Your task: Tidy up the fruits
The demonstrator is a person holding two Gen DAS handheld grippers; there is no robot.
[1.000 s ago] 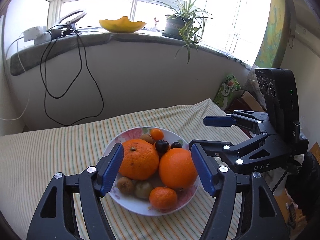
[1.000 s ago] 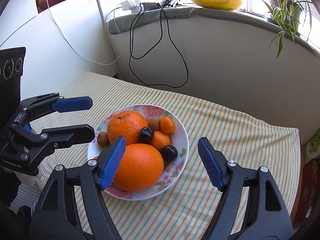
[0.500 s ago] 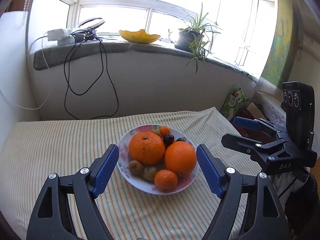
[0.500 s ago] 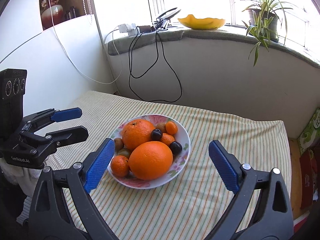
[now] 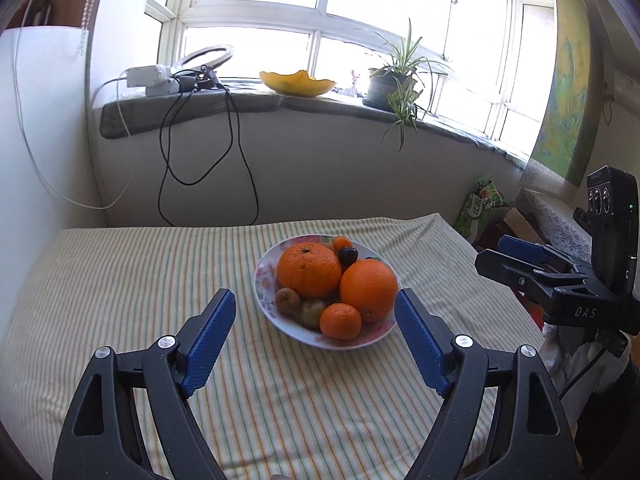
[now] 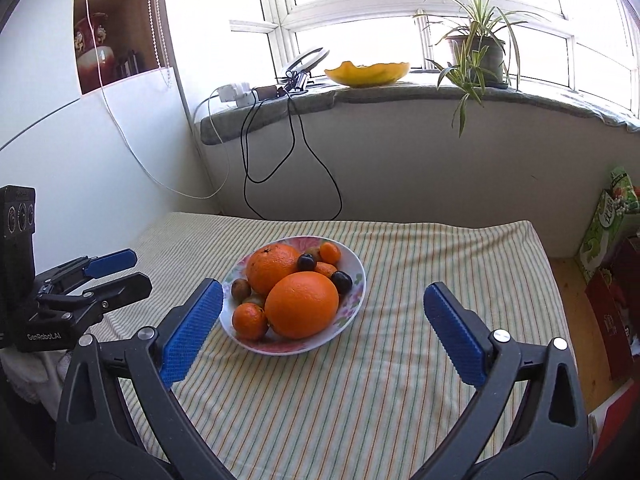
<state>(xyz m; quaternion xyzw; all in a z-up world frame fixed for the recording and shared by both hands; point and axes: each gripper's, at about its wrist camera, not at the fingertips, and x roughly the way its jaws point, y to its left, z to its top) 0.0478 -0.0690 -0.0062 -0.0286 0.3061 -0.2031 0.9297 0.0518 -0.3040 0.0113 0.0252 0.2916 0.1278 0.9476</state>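
A flowered white plate (image 5: 264, 280) (image 6: 356, 280) sits in the middle of the striped tablecloth. It holds two large oranges (image 5: 308, 270) (image 6: 302, 304), small mandarins (image 5: 340, 320), kiwis (image 5: 288, 300) and dark plums (image 5: 348, 255). My left gripper (image 5: 316, 344) is open and empty, held back from the plate's near edge. My right gripper (image 6: 324, 336) is open and empty, also short of the plate. Each gripper shows in the other's view, the right one (image 5: 516, 256) and the left one (image 6: 116, 272), both open.
A windowsill behind the table carries a yellow bowl (image 5: 298, 82), a potted plant (image 5: 390, 88), a power strip (image 5: 150, 78) and hanging cables (image 5: 200, 152). A green bag (image 5: 478, 208) and boxes stand on the floor beyond the table's right edge.
Both grippers have pulled back and up from the plate, which looks smaller and farther now. Both stay open and empty.
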